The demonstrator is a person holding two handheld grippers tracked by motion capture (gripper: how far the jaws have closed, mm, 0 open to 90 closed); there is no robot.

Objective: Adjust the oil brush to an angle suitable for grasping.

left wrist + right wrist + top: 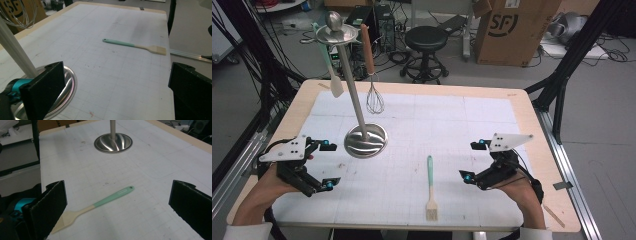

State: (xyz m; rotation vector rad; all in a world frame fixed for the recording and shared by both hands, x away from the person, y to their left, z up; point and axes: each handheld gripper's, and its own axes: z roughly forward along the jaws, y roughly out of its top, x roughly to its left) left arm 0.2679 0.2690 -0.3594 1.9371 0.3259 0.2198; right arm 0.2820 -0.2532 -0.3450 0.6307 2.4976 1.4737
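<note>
Both claws (pixel 324 164) (pixel 475 161) agape, empty; slim mint-handled bristle brush (pixel 430 189) flat between, near shiny steel stand (pixel 365 140).

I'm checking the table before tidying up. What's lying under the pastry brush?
Under the pastry brush there is just the white gridded mat, which covers the wooden table. Whatever lies beneath the mat stays hidden.

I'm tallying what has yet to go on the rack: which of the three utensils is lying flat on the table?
The teal-handled pastry brush, flat on the mat between the two grippers. The whisk and the spatula hang from the steel stand.
</note>
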